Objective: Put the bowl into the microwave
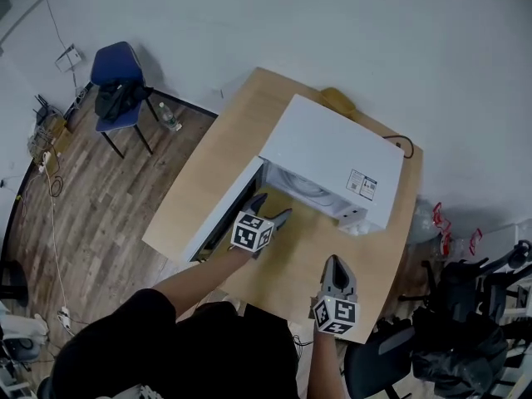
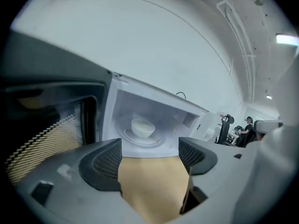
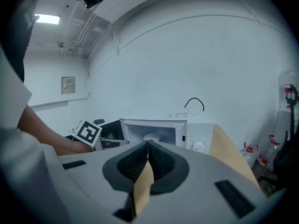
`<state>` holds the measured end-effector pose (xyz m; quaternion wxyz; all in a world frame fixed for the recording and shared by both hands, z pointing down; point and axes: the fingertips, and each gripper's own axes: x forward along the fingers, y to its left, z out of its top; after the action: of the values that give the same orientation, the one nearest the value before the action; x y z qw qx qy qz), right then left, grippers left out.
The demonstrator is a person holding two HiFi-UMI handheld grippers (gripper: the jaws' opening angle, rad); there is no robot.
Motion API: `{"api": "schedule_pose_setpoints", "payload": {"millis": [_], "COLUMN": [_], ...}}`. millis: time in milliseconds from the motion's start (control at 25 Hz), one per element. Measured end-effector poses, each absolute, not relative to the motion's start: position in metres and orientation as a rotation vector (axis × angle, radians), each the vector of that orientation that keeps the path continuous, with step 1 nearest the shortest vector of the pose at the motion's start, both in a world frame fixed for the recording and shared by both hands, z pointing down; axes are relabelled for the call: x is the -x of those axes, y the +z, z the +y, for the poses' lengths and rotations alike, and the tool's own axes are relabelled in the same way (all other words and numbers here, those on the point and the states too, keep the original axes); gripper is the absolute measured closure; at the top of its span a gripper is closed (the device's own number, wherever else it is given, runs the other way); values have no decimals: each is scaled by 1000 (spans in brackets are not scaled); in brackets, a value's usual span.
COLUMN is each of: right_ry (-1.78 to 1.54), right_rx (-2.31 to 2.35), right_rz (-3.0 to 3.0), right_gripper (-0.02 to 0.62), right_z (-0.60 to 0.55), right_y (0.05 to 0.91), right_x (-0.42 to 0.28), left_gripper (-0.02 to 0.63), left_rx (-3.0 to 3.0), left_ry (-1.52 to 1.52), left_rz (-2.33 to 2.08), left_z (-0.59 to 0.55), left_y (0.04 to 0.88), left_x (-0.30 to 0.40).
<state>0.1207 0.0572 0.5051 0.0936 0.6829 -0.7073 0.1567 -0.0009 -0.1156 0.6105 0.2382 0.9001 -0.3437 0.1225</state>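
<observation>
on the wooden table (image 1: 208, 173), the white microwave (image 1: 332, 148) stands with its door (image 1: 218, 216) swung open to the left. inside it, the white bowl (image 2: 142, 126) sits on the round turntable (image 2: 156, 140). the left gripper (image 1: 271, 208) is held just in front of the opening, its fingers (image 2: 100, 164) spread apart with only bare table between them. the right gripper (image 1: 336, 264) hangs nearer the person, well apart from the microwave, its fingers (image 3: 133, 164) pressed together on nothing.
</observation>
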Motion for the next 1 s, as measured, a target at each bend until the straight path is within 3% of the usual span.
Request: {"api": "schedule_pose_setpoints", "payload": {"millis": [760, 800, 880, 1000], "right_ry": [304, 288, 266, 246], "right_rx": [-2158, -2146, -2121, -2069], "right_rz": [-2071, -2080, -2100, -2138], "right_gripper": [534, 534, 534, 534], "right_z": [192, 197, 204, 213], "right_y": [413, 409, 403, 399], "right_x": [8, 13, 24, 35], "left_gripper": [261, 286, 476, 515], "left_rx": [-2626, -2619, -2612, -2602], "left_ry": [-13, -31, -72, -70], "left_rz": [-858, -864, -892, -914], "left_z": [116, 123, 134, 150], "left_y": [426, 421, 410, 402], "left_x": [141, 145, 154, 158]}}
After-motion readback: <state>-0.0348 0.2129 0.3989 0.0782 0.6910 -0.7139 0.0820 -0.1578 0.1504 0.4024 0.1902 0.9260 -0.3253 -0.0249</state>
